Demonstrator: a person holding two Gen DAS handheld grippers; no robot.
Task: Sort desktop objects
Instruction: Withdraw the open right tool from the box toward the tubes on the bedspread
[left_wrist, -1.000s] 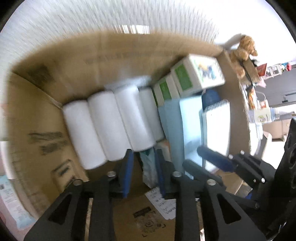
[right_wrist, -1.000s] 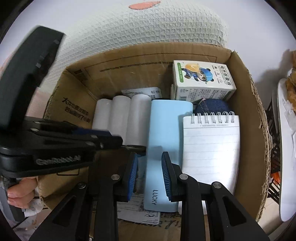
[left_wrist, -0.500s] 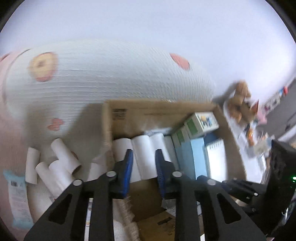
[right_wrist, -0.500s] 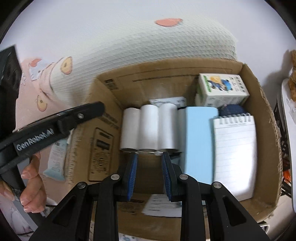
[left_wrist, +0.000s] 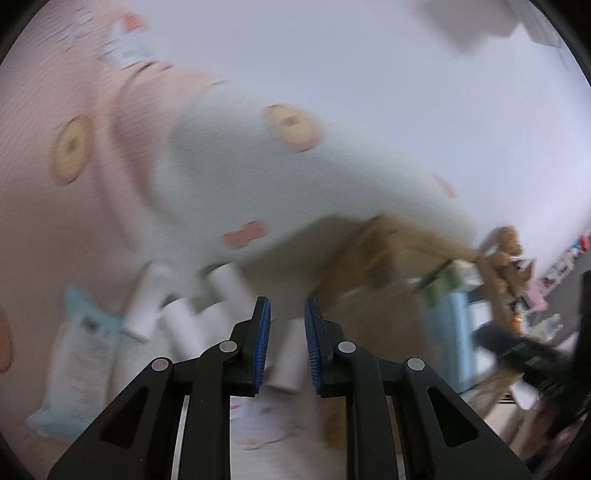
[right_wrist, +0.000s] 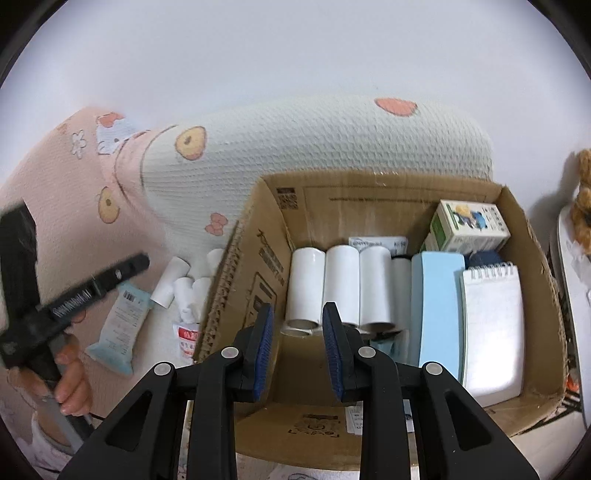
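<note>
My left tongs are closing on nothing, aimed at the loose white rolls on the blanket beside the box. My right tongs sit together, empty, over the box's near edge. Beyond, three rolls already lie packed. Next: open wider, straddle one roll.

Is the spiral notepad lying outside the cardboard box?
No, the spiral notepad lies inside the cardboard box, at its right side next to the light blue case.
</note>
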